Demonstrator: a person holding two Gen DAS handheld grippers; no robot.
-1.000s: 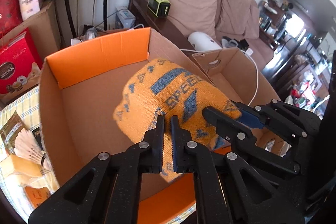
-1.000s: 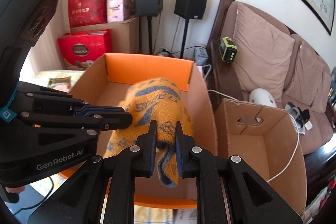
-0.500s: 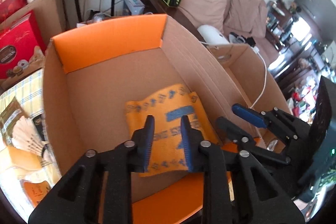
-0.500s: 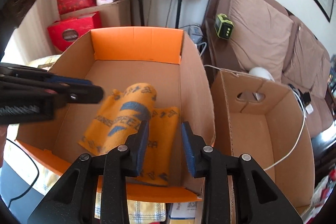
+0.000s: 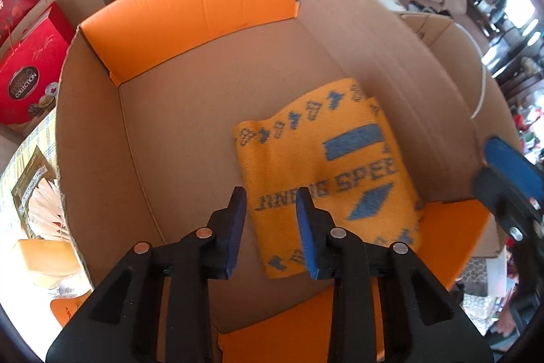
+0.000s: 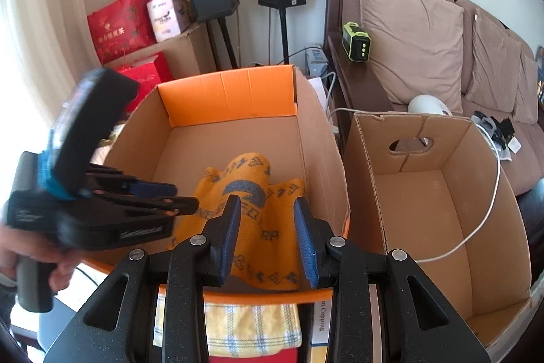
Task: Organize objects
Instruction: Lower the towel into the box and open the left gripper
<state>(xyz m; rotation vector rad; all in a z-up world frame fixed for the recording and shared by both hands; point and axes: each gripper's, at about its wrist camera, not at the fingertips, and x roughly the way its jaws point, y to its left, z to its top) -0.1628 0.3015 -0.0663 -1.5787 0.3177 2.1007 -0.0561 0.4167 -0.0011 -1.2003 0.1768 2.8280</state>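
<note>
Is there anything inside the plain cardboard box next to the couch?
No, the plain cardboard box shows a bare bottom; the orange towel lies in the other box.

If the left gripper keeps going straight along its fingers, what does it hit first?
Most likely the orange towel lying on the floor of the orange-flapped box. The left gripper points steeply down with open, empty jaws over the towel's near edge. Depth is hard to judge; it might meet bare cardboard beside it.

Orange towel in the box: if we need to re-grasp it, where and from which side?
Take the orange towel at its near folded edge, coming straight down from above. It lies flat on the floor of the orange-flapped box, close against the right wall, so a side approach is blocked. Both the left gripper and the right gripper stand open, likely fit to pinch it.
</note>
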